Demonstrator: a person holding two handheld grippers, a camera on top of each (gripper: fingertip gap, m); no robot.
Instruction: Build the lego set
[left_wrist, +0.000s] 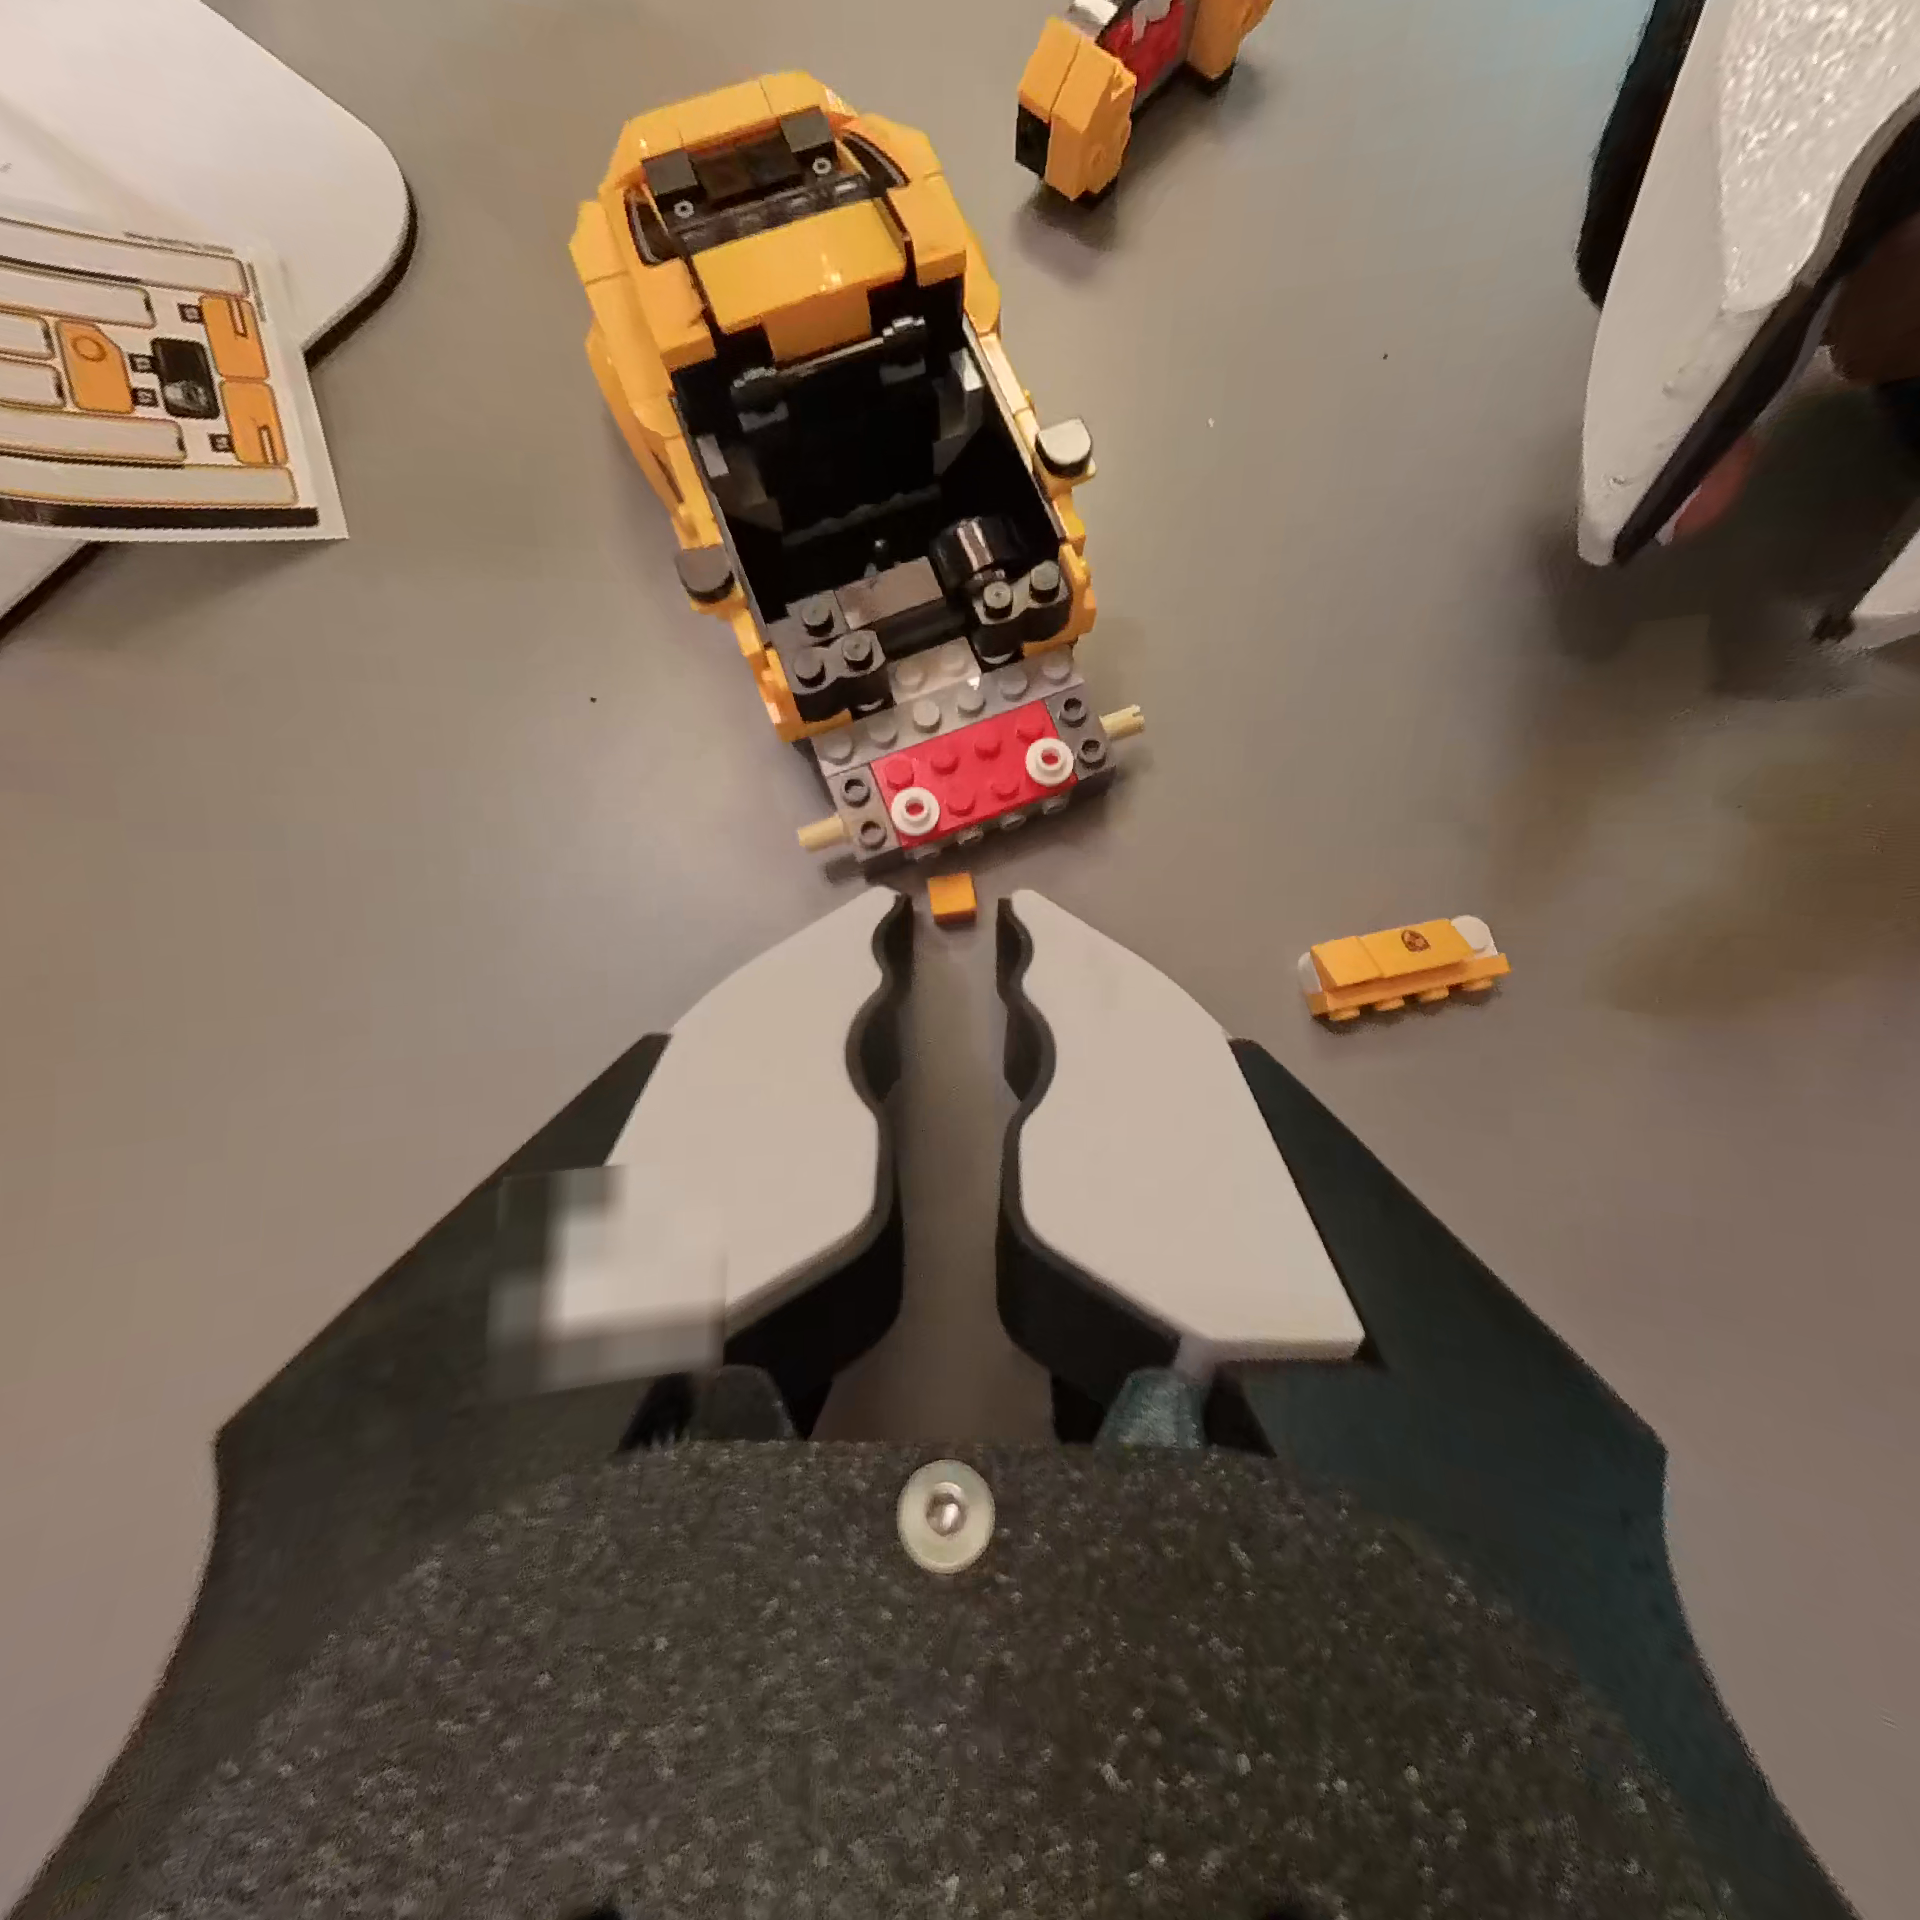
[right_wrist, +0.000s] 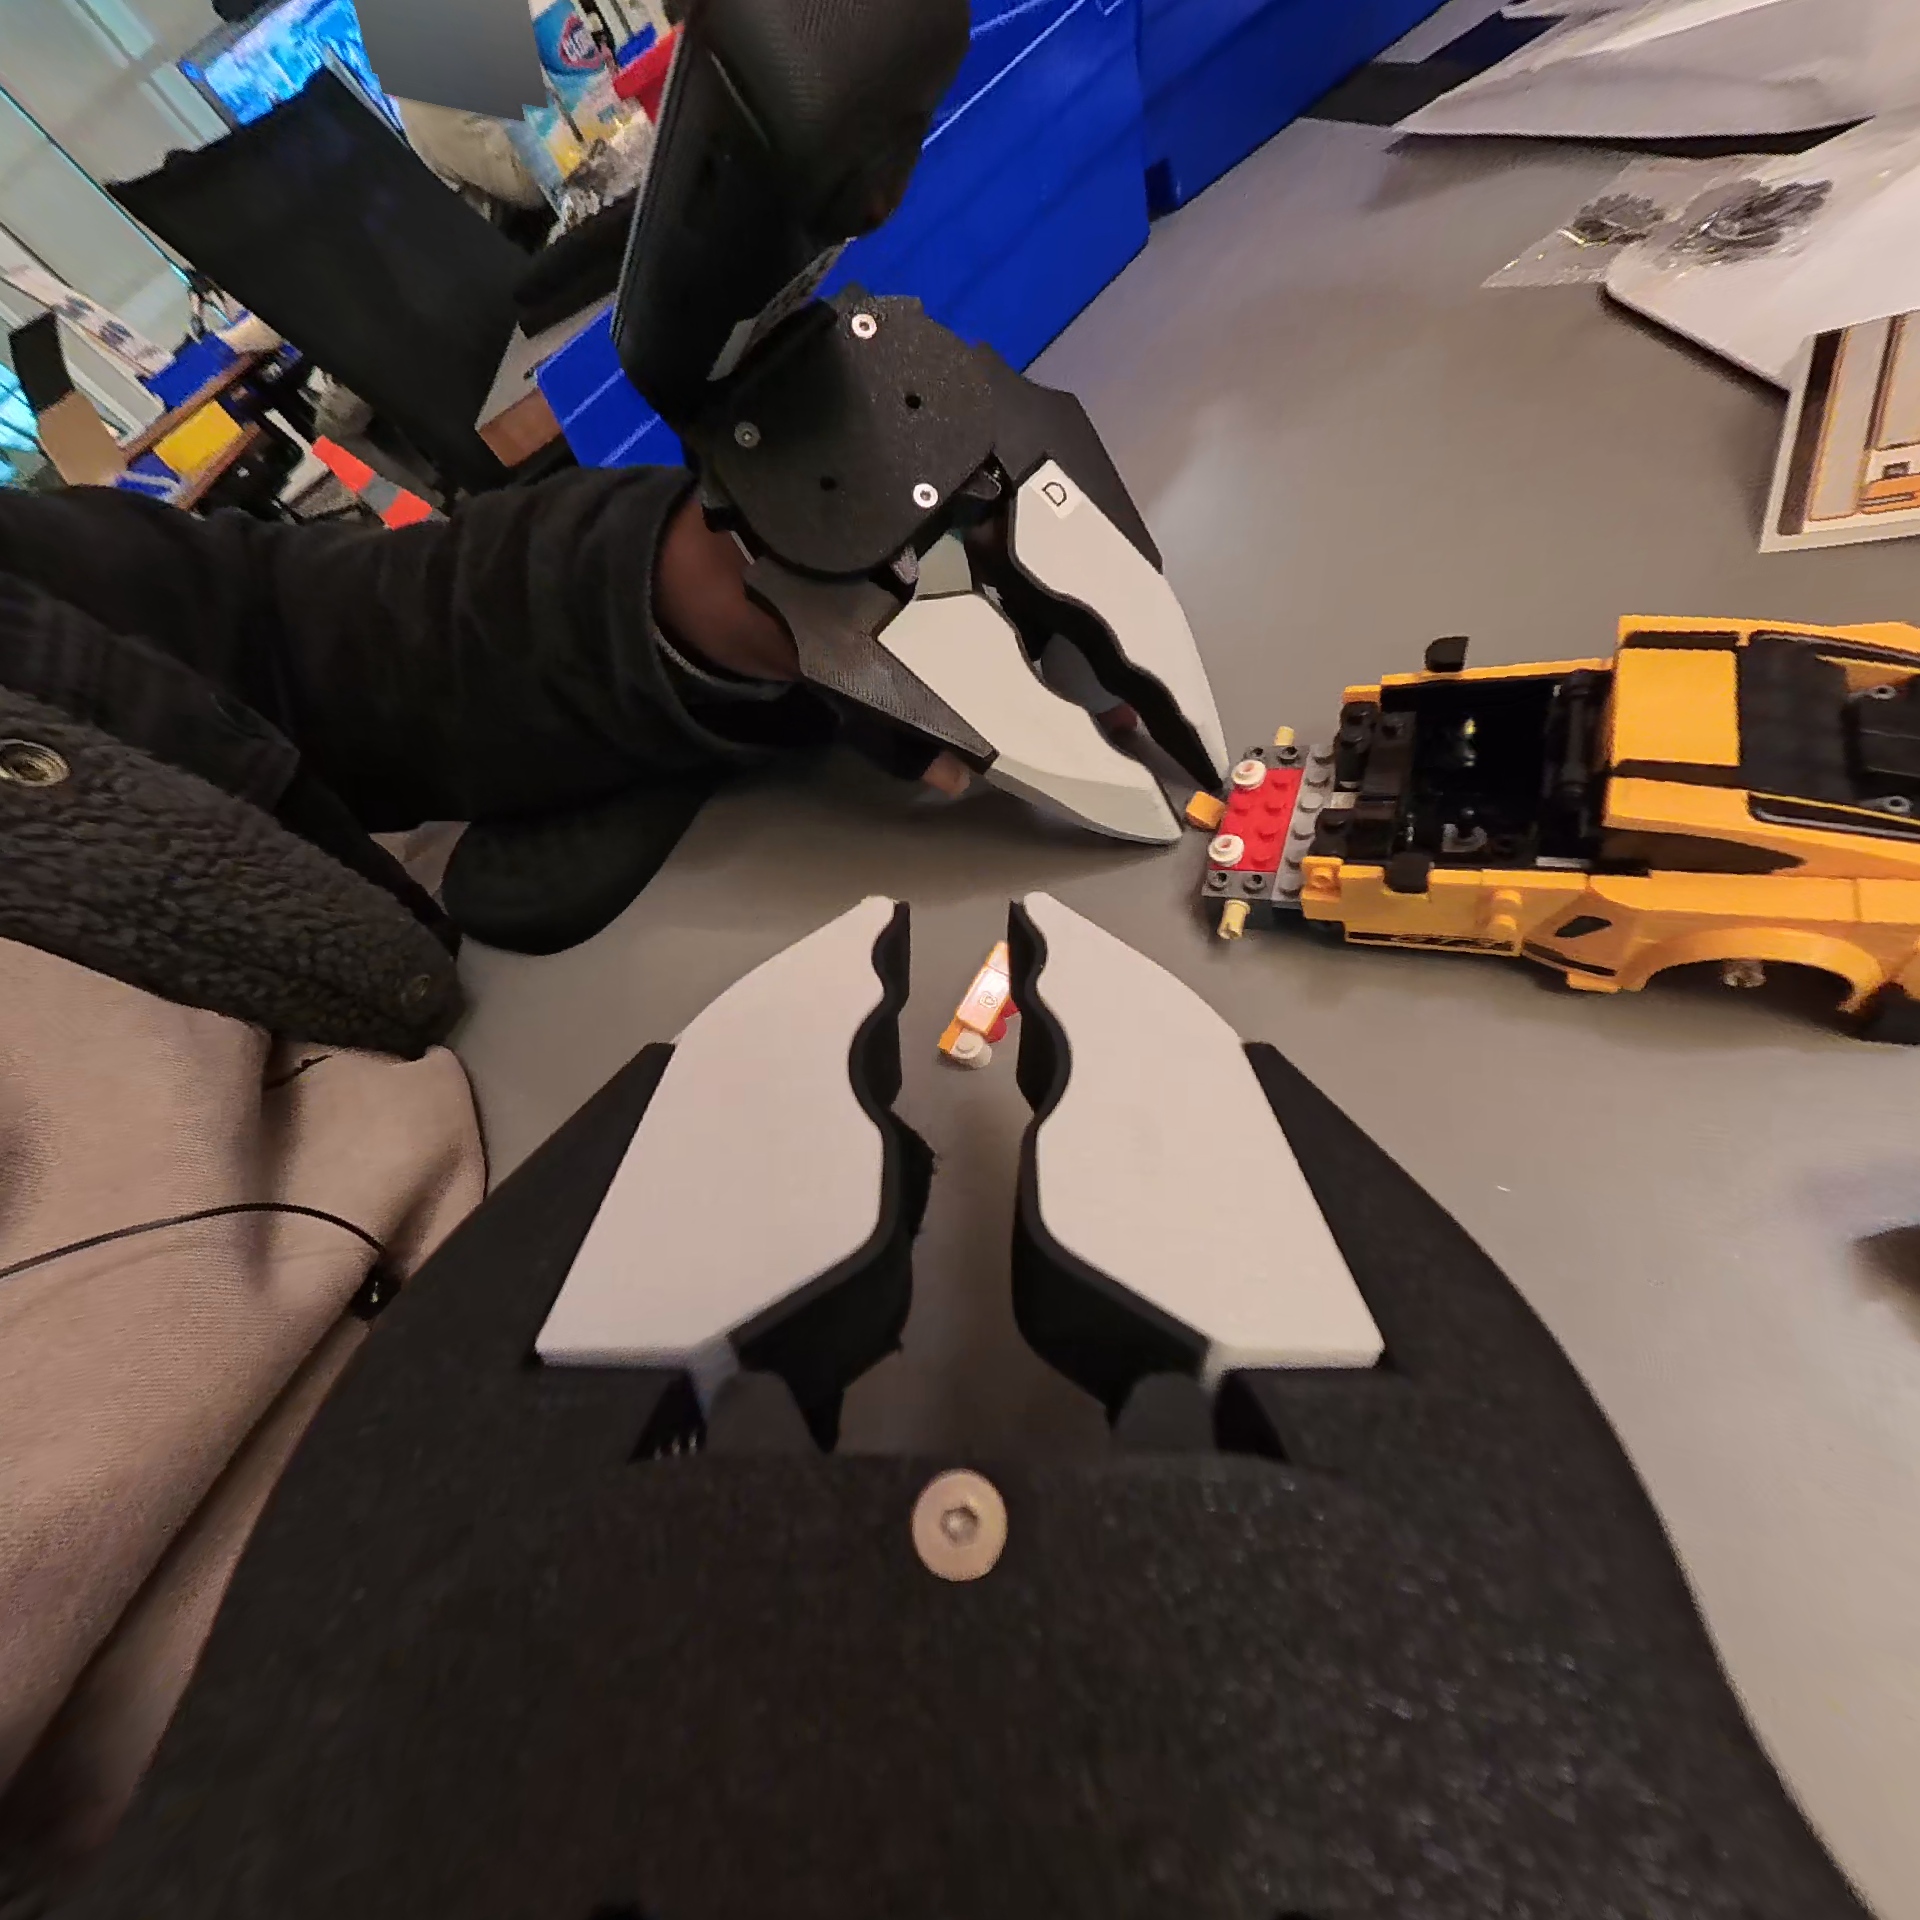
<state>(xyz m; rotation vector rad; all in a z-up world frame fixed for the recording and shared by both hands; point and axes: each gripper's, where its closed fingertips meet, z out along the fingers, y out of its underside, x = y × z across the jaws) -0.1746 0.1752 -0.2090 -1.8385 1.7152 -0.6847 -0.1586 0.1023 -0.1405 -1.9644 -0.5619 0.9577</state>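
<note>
Writing on sticker sheet (left_wrist: 156, 384), unreadable

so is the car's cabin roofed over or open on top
Open: the yellow lego car has no roof piece, so its black interior and the seats show from above.

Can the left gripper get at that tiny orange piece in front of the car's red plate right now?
Probably yes. The left gripper is open, and the small orange piece lies on the table right between its fingertips with nothing between them. The car's red plate sits just behind it, so closing may brush it.
</note>
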